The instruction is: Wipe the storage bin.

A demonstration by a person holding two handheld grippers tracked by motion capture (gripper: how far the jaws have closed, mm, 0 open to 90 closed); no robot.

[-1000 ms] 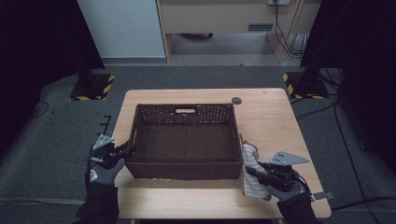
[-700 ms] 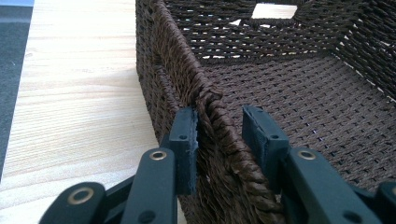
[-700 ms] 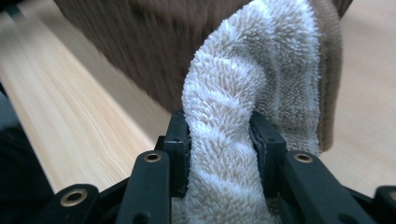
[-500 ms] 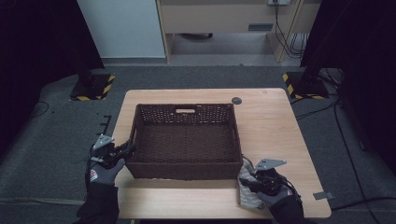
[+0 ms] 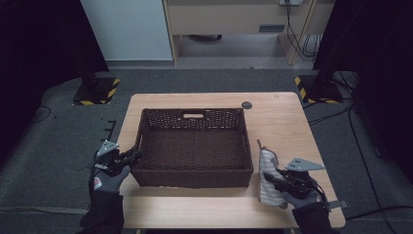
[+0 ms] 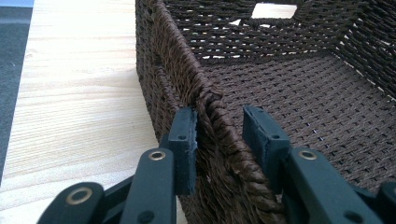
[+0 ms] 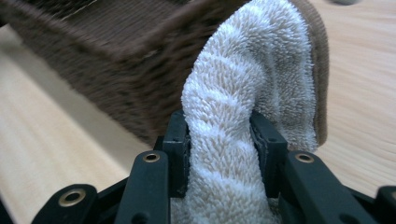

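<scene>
The right gripper pinches the pale towel on the table, at 3 o'clock of the woven basket. The left gripper, spread, straddles the basket's 9 o'clock rim. Lift the towel clear of the rim before carrying it inward, bracing the basket.

The basket takes up the middle of the table, its woven walls barring any low pass across, though its open inside is free from above. At 9 o'clock the left gripper straddles the basket's left wall, one jaw outside and one inside, with bare wood beyond it. At 4 o'clock the right gripper and its pinched towel fill the strip beside the basket; 12 to 2 o'clock lies open but for a small dark disc.
</scene>
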